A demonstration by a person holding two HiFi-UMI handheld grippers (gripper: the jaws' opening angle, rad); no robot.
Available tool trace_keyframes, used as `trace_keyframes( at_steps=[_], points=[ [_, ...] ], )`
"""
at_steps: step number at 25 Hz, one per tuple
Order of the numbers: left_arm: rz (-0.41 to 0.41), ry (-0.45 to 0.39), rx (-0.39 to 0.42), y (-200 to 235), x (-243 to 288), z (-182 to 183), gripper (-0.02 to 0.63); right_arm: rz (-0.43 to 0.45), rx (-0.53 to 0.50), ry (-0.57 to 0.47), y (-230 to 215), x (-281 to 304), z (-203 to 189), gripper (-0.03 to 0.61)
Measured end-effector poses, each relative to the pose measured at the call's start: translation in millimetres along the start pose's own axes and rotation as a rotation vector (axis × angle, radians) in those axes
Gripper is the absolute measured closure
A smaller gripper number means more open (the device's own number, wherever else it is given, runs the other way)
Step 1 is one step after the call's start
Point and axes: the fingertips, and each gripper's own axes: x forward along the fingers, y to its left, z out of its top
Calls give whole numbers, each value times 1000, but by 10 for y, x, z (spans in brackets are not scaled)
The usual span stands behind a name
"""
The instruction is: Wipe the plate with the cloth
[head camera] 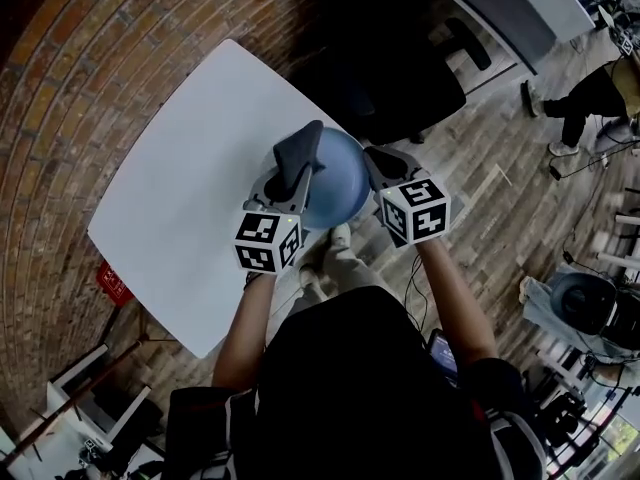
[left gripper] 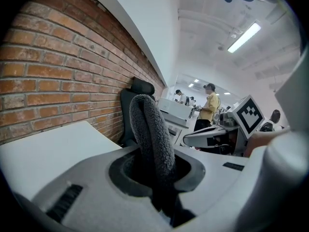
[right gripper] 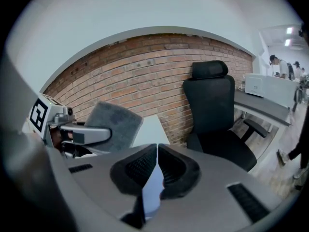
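Item: left tool clamped on cloth; right tool pinching plate rim. I'd press cloth flat, sweep circles, steady plate.

Colour key.
- Plate: plain blue.
- Cloth: dark grey, fleecy.
- Your left gripper and right gripper: pale grey shells, black jaw pads, cubes with black-on-white square markers.
- Table: white.
- Brick wall: red-brown, pale mortar lines.
- Chair: black.
- Your top: black.
- Bystander's shirt: yellow.
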Motion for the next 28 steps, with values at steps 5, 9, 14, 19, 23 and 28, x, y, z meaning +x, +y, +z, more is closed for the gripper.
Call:
trace_keyframes(
  at_steps=[5,9,14,19,23,28],
  points=[
    [-8,34,-1,8,105,-144,552,-12,8,56,-99,77,-197,548],
    [-11,56,-2,1,163,-248,552,-16,5,110,-177,129,-378,548],
    [-11,77,-5,18,215,-372,552,-28,6,162,-274,206,-583,546],
    [-17,85,-16,30,242,-458,552,-22,-23,227,-299,294,-785,546],
    [-22,93,-24,26,275,-537,552,-30,-31,265,-347,347,-915,546],
    [-27,114,-36,10,321,-635,552,-41,-24,294,-421,379,-1029,546]
  ],
)
